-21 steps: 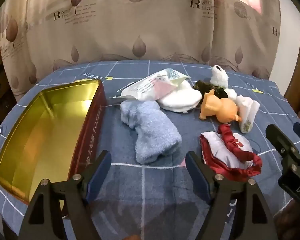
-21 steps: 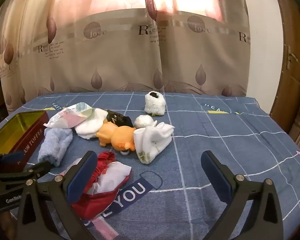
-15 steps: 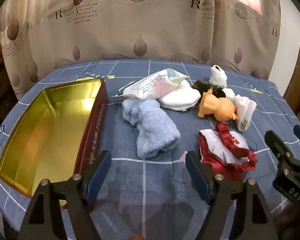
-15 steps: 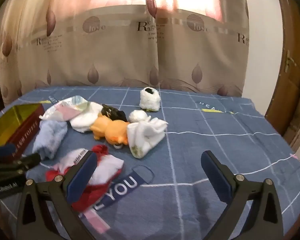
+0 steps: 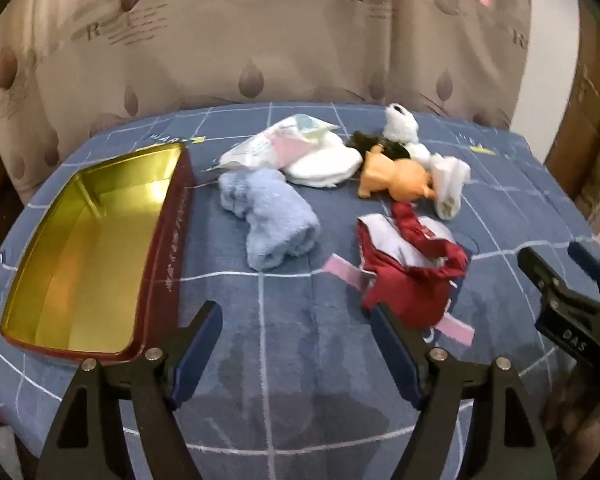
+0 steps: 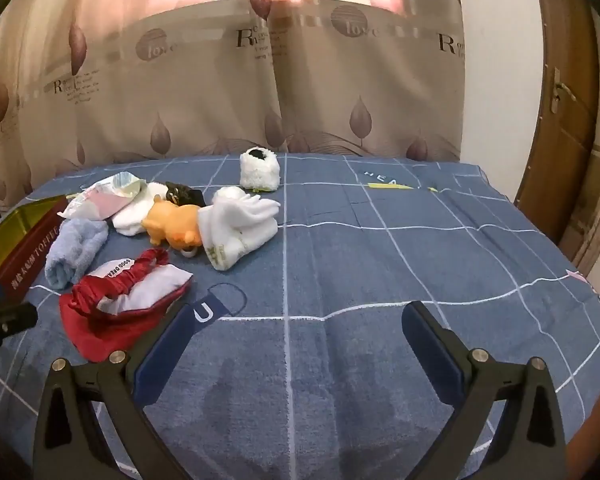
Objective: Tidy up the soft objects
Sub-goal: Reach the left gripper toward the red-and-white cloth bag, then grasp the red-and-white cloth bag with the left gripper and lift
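Beige leaf-print curtains back a blue checked surface where the light blue towel roll (image 5: 271, 222), just right of the gold tin (image 5: 88, 248), lies lengthwise ahead of the wide, empty left gripper (image 5: 296, 354), nearer than the equally wide, empty right gripper (image 6: 296, 352).

Dim, warm fisheye views with dark bowed corners; pink backlight glows through the beige leaf-printed curtain (image 6: 300, 60), left view motion-blurred.
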A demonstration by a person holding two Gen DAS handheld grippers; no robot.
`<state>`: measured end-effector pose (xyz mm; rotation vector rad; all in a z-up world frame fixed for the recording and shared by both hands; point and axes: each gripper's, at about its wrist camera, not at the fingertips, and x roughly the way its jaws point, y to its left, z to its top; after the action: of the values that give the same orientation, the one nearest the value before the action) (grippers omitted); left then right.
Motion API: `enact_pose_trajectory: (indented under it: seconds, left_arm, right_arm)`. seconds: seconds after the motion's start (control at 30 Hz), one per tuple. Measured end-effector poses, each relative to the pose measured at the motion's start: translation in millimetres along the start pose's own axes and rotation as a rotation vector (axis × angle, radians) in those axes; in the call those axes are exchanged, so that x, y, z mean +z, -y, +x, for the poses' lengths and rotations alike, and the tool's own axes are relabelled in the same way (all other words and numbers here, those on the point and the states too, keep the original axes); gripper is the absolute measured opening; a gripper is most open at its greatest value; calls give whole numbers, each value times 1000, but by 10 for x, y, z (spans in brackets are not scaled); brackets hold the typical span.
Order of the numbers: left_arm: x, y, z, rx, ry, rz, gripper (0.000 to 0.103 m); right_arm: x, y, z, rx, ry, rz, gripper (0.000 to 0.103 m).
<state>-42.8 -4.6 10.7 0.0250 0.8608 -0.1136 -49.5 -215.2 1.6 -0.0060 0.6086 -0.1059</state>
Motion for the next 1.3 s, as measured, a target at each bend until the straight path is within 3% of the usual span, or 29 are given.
enact_pose_trajectory:
  seconds: [0.2, 0.37, 0.57, 0.9, 1.3]
  left_arm:
    - [73, 169, 8, -58, -15, 52, 79]
    - [239, 237, 80, -177, -59, 32, 79]
    - [346, 393, 191, -185, -77, 83, 79]
    - [455, 362, 462, -306, -169, 0, 79]
    - [529, 523, 625, -295, -179, 55, 79]
  right_arm:
    - [-16, -26, -41, 7, 22, -11, 103]
    - [2, 98, -34, 48, 16, 58, 103]
    - [1, 85, -20, 49, 15, 45, 103]
    - [-9, 73, -11, 63, 12, 49, 103]
    - [-16, 87, 4, 73, 9, 62, 103]
